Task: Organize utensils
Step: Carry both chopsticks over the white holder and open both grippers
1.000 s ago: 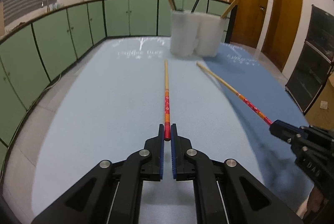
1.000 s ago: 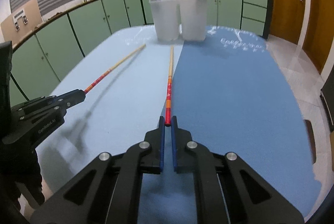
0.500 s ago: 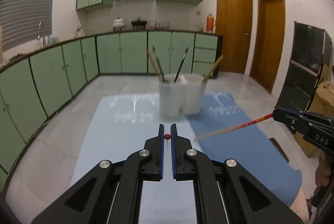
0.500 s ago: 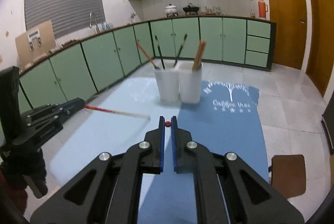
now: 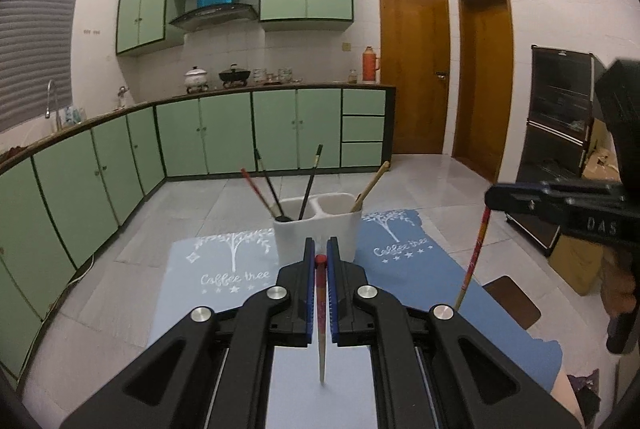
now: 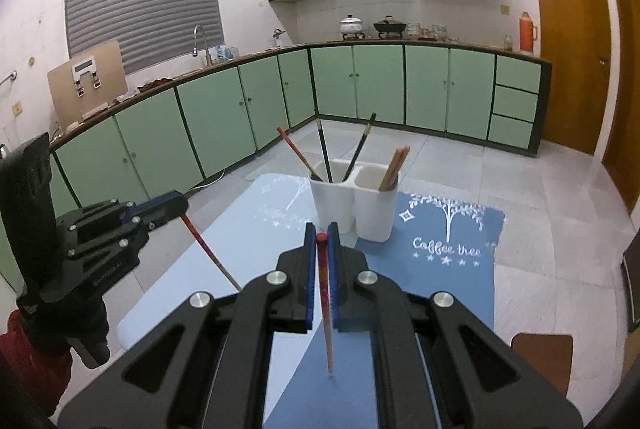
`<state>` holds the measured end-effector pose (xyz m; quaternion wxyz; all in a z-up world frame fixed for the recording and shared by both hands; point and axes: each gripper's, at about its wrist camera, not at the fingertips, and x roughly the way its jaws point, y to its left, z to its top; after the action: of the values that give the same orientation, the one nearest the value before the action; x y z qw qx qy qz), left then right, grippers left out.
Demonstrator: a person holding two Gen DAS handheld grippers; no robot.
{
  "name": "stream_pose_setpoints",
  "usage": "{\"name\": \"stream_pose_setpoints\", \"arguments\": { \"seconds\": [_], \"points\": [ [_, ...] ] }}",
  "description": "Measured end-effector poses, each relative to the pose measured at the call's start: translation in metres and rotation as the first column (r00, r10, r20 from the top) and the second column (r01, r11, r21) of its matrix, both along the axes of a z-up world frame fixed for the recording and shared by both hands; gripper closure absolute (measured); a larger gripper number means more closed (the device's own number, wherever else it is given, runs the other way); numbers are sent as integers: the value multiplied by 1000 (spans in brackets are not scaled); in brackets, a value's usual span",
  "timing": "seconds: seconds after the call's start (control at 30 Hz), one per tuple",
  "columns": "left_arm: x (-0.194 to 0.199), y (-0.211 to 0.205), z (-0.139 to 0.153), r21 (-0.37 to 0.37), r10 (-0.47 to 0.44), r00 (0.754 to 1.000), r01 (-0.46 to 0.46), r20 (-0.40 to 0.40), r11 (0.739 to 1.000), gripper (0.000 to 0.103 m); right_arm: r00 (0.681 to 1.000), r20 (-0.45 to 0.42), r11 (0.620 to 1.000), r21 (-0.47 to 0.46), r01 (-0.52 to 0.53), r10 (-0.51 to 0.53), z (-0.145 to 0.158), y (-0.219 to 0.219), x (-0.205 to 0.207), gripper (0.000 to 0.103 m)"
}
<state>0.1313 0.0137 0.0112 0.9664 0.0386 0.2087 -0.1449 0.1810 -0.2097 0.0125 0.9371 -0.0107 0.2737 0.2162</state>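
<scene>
My left gripper (image 5: 320, 260) is shut on the red end of a chopstick (image 5: 321, 325), whose pale tip hangs down over the table. My right gripper (image 6: 321, 237) is likewise shut on the red end of a second chopstick (image 6: 327, 313) that hangs tip down. Each gripper shows in the other's view: the right gripper (image 5: 490, 197) with its chopstick (image 5: 474, 257), the left gripper (image 6: 180, 207) with its chopstick (image 6: 208, 249). A white two-compartment holder (image 5: 316, 225) stands ahead on the table, with several chopsticks leaning in it; it is the white holder (image 6: 354, 205) in the right wrist view.
The table carries a light blue mat (image 5: 224, 269) and a darker blue mat (image 6: 448, 253), both printed with a tree. Green kitchen cabinets (image 5: 224, 133) run behind and to the left. A brown stool (image 6: 540, 353) stands at the right of the table.
Both grippers have risen well above the table with their chopsticks. The chopsticks went from lying forward to hanging tip down. The holder now sits lower in view and seen from above.
</scene>
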Motion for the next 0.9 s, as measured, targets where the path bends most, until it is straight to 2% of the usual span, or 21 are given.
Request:
{"name": "stream_pose_setpoints", "arguments": {
  "seconds": [0.2,0.43,0.7,0.9],
  "points": [
    [5,-10,15,2,-27,999,27,32,1000,97,999,34,1000,18,-12,12,25,-4,10,98],
    [28,-14,50,-4,-25,993,26,120,1000,97,996,87,999,35,-4,1,61,-6,37,98],
    [82,-16,95,-34,13,976,-6,220,999,97,991,134,998,59,13,-21,99,-2,91,98],
    [131,-18,102,-57,38,972,-25,233,998,97,984,173,997,60,39,-49,113,3,134,98]
  ]
}}
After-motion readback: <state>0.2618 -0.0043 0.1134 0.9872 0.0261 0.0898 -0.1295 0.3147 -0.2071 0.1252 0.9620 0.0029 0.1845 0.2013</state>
